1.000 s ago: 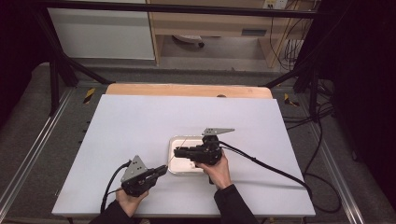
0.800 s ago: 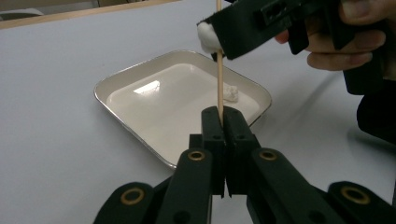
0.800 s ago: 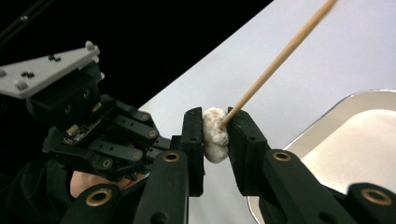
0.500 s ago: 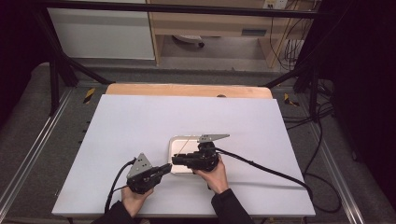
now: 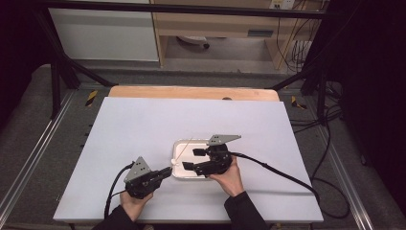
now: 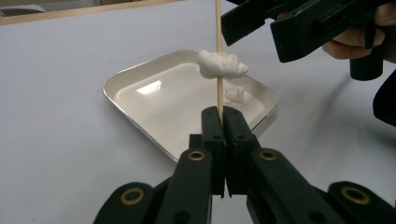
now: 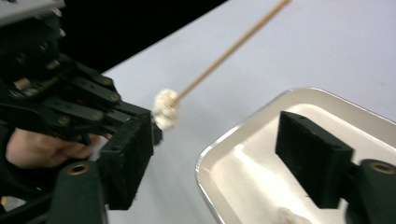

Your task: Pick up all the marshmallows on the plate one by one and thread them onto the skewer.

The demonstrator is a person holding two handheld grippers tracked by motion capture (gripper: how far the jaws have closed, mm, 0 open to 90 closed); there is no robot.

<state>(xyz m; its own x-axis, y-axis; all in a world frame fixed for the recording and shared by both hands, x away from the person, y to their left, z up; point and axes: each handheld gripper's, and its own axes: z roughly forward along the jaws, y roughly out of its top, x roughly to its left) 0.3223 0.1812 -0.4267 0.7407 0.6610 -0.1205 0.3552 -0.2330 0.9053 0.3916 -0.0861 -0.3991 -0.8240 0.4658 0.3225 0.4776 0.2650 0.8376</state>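
Skewering of soft white pieces from a tray, at the interval between two pieces. The left gripper (image 5: 165,173) has its jaws pressed together on the near end of a thin wooden skewer (image 6: 218,60), which slants up and away over the near left corner of the tray (image 5: 178,143). One white lump (image 6: 221,65), irregular, cottony and matt, sits threaded on the skewer a short way above the pinch. The right gripper (image 5: 193,159) hovers over the tray with its jaws spread and nothing between them; they have just been opening, which suggests that the lump has been released onto the stick. A second, smaller white piece (image 6: 234,93) lies on the tray floor near its right wall. The next move probably calls for the right gripper to descend, close gently on that piece, and press it squarely onto the skewer's free far tip. The tray, shallow, pale and glossy with rounded corners, stands on the white table (image 5: 143,120), right of centre near the person.
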